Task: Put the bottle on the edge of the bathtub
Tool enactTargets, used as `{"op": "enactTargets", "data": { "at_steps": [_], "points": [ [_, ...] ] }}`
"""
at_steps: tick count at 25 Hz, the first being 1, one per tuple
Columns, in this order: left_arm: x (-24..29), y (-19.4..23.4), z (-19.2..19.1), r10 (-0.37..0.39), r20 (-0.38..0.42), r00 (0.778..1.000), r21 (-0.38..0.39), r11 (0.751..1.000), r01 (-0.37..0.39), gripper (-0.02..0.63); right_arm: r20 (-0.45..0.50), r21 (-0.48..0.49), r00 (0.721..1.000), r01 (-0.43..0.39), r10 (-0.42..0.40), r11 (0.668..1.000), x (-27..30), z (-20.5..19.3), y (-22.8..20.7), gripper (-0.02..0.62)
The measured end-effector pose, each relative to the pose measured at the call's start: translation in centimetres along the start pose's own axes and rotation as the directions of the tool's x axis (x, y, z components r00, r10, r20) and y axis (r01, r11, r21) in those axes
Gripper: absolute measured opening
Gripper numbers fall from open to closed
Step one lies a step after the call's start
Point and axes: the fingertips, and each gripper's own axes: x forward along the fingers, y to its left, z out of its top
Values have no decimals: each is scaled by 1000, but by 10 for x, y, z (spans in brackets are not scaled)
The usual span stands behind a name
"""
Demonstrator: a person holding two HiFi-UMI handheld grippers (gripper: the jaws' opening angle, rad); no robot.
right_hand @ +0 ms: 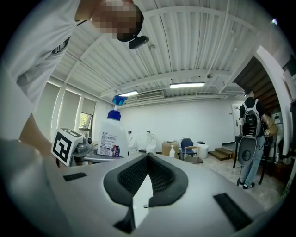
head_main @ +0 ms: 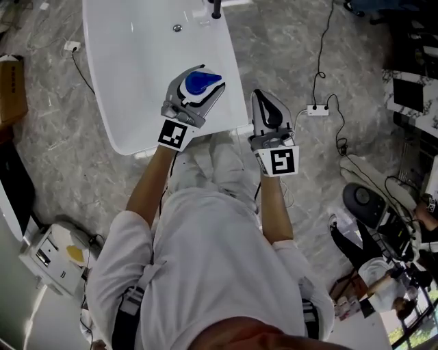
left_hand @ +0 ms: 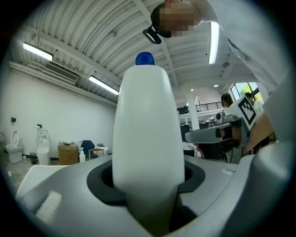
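Observation:
A white bottle [left_hand: 148, 129] with a blue cap [left_hand: 144, 59] stands upright between the jaws of my left gripper [left_hand: 148, 185], which is shut on its body. In the head view the left gripper [head_main: 194, 96] and the bottle's blue cap [head_main: 202, 82] hang over the near right part of the white bathtub [head_main: 137, 75]. The right gripper view shows the bottle [right_hand: 112, 136] from the side, its label showing. My right gripper [right_hand: 147, 159] is shut with nothing between its pads. In the head view the right gripper [head_main: 268, 113] is just right of the tub's rim and points upward.
The tub has a drain [head_main: 177, 28] and a dark faucet [head_main: 216, 9] at its far end. A power strip [head_main: 317, 109] and cables lie on the marble floor to the right. A cardboard box [head_main: 12, 82] stands at the left, equipment [head_main: 369, 205] at the right. A person with a backpack [right_hand: 252, 134] stands nearby.

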Motion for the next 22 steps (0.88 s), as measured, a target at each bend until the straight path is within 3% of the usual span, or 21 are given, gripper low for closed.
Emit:
{"op": "enactTargets", "data": {
  "at_steps": [4,10,22],
  "points": [
    [31,20,-44,43,-1,999,15,999,-43,244,-8,26,1000,0,0,1000,22,-28,-23,2],
    [59,38,-116,12,-53,999,125,992,-5,244,-14,6,1000,-13,13,1000,52,-83,-42,2],
    [137,55,-256,-25,-35,999,66,997,27,244,-4,58,1000,4,-3,998,94,-199,-82,2]
  ]
}}
